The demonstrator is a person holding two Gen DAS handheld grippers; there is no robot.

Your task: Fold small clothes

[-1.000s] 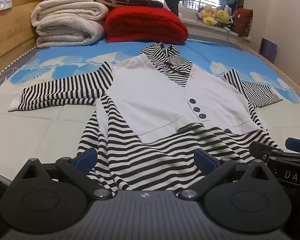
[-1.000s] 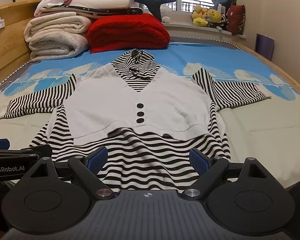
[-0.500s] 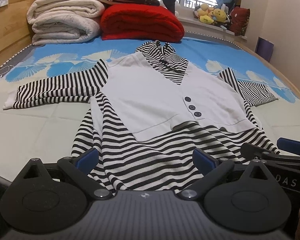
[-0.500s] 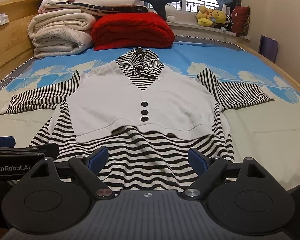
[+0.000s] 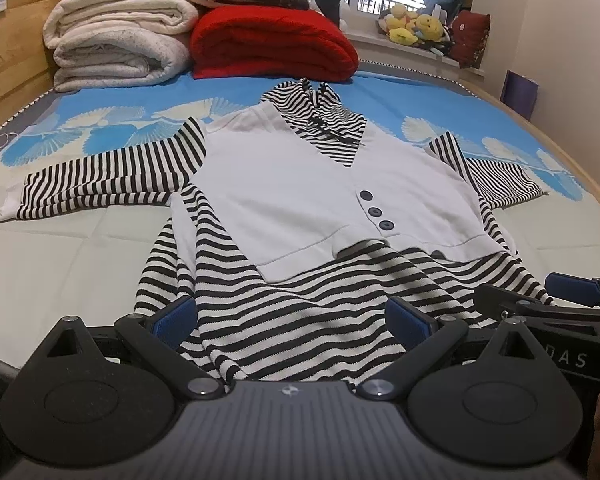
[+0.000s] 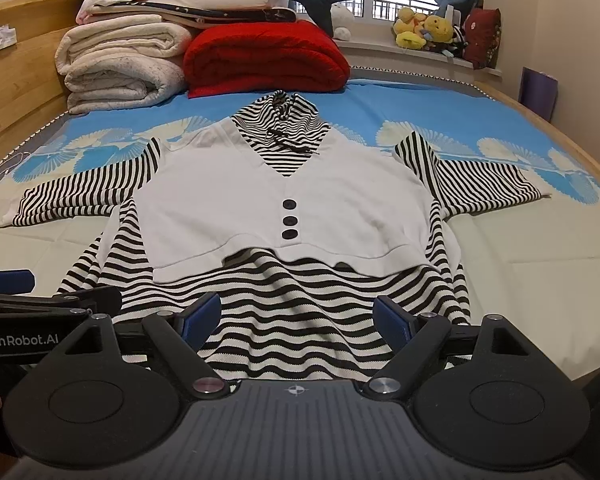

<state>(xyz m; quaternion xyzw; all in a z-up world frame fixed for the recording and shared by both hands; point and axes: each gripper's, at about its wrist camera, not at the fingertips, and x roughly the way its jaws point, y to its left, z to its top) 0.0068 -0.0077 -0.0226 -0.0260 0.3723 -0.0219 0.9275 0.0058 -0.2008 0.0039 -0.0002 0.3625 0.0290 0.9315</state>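
Lying flat and face up on the blue-and-cream patterned bed [image 6: 520,240], the small black-and-white striped dress with a white buttoned vest front [image 6: 284,200] has both sleeves spread out sideways. Its striped hem reaches between the blue pads of each gripper. The left gripper [image 5: 292,316] stands released over the hem's left part, pads apart from the cloth. The right gripper [image 6: 296,316] is also released; its jaws have just been closing slightly, gripping nothing. A folded red blanket [image 6: 264,60] sits beyond the collar.

black-and-white striped top [image 6: 292,320], red blanket [image 6: 264,60]
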